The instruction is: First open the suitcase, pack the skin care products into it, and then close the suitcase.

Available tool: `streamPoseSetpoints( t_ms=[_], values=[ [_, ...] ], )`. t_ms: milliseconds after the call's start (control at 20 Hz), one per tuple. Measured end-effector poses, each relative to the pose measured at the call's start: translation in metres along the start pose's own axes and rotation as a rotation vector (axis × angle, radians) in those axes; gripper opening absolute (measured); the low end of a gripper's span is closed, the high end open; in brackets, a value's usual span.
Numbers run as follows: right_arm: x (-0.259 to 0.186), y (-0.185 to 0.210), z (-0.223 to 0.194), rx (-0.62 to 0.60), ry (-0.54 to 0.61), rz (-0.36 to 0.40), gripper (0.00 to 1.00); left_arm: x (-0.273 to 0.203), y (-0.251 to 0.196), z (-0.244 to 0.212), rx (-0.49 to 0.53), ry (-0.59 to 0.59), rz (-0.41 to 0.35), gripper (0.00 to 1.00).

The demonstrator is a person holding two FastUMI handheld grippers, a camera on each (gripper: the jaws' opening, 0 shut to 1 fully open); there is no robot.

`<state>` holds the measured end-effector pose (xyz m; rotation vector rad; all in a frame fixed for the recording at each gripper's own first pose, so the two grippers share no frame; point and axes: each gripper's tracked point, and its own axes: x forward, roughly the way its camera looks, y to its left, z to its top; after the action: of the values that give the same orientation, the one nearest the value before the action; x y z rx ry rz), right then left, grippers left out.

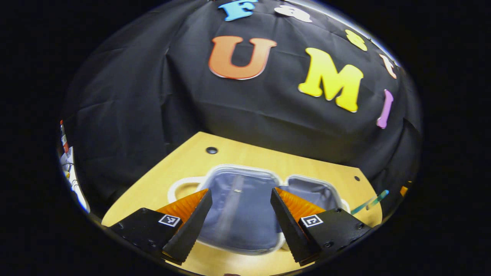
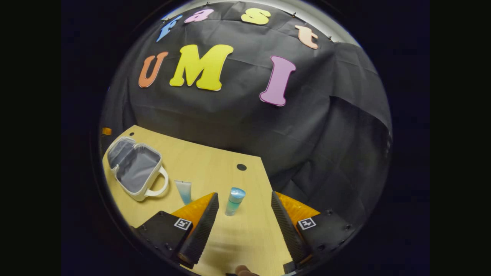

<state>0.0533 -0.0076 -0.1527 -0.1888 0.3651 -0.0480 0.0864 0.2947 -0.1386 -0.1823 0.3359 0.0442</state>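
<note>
Right now I have the left gripper [image 1: 241, 203] hanging above the suitcase [image 1: 245, 214], its fingers spread wide with nothing between them. In the left gripper view the suitcase lies open on the wooden table [image 1: 245, 155], two halves side by side, each with a pale rim and a grey-blue fabric lining; a white handle loop [image 1: 180, 184] sticks out from one side. Neither finger touches the case. Each finger mount carries a small square black-and-white marker, a coded pattern and not writing I can read. Through the blur I make out no brand on the lining.

My right gripper [image 2: 244, 209] is also wide open and holds nothing. In the right gripper view it points down at the table [image 2: 215, 161], and a small bottle [image 2: 234, 202] with a blue cap stands upright between and just beyond its fingertips, apart from both. A translucent blue-tinted tube [image 2: 184, 191] sits to the left of that, between the bottle and the suitcase [image 2: 134, 168], close to the handle [image 2: 160, 184]. Both skin care products are still outside the case. If either has a label, it is too small for me to read. A dark round hole [image 2: 241, 167] marks the tabletop near its far edge, beyond the bottle.
</note>
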Motion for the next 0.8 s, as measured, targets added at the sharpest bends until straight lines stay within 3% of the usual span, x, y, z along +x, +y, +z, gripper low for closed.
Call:
streamPoseSetpoints(
  t_ms=[450, 800],
  values=[
    [0.011, -0.04, -0.008, -0.016, -0.017, 0.012, 0.82, 0.005, -0.204, -0.058, 0.202, 0.073, -0.327, 0.98],
    [0.015, -0.063, -0.027, -0.015, 0.013, 0.001, 0.81, 0.017, -0.314, -0.111, 0.277, 0.147, -0.532, 0.98]
  ],
)
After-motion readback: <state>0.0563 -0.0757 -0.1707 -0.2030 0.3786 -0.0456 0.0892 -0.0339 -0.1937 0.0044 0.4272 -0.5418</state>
